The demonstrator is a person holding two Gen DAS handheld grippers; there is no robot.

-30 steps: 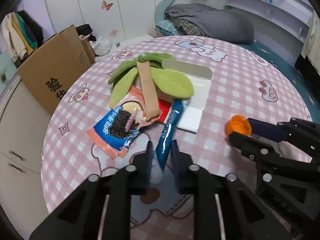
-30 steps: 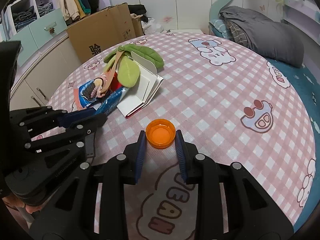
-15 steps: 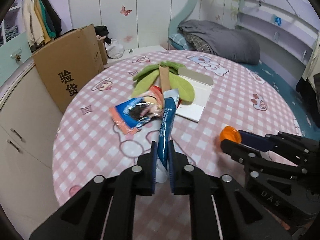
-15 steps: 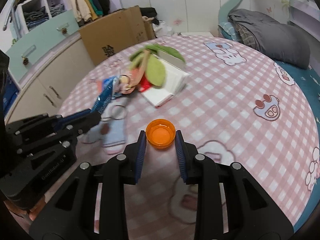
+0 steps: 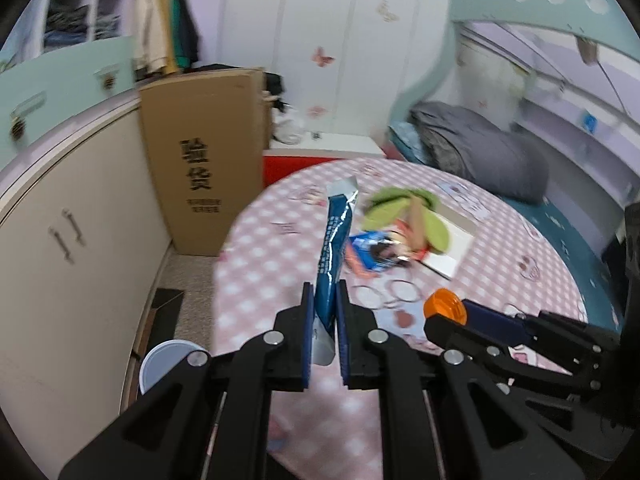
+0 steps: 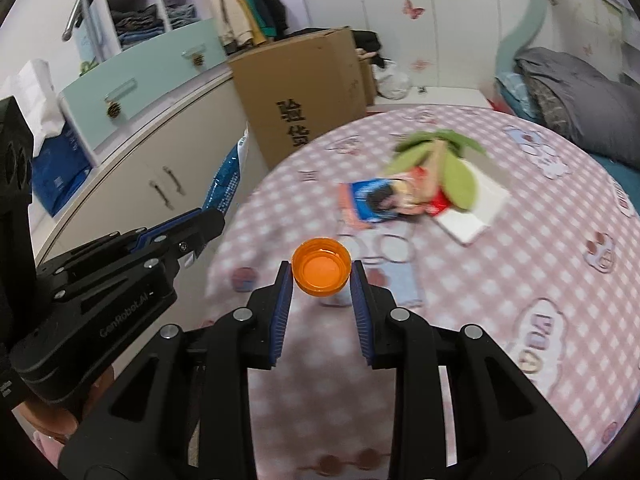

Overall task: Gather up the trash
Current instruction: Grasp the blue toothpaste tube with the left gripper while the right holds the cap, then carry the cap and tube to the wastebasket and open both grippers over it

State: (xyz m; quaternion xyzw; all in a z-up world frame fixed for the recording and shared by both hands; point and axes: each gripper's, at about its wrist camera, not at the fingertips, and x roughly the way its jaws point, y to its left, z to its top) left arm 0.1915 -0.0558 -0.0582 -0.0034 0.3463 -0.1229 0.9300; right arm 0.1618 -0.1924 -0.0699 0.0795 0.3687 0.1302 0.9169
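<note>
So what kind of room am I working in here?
Most likely a child's bedroom: a bed with grey bedding behind the round table, butterfly stickers on the wardrobe doors, and clothes hanging by the shelves.

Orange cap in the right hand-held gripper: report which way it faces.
Open side toward the camera: the orange cap shows its hollow inside, clamped in the right hand-held gripper.

Upright blue wrapper (image 5: 333,256), orange cap (image 6: 321,266)

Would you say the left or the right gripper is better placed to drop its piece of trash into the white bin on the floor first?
Left, probably: the left gripper, shut on the blue wrapper, is nearer the white bin than the right gripper holding the orange cap.
</note>
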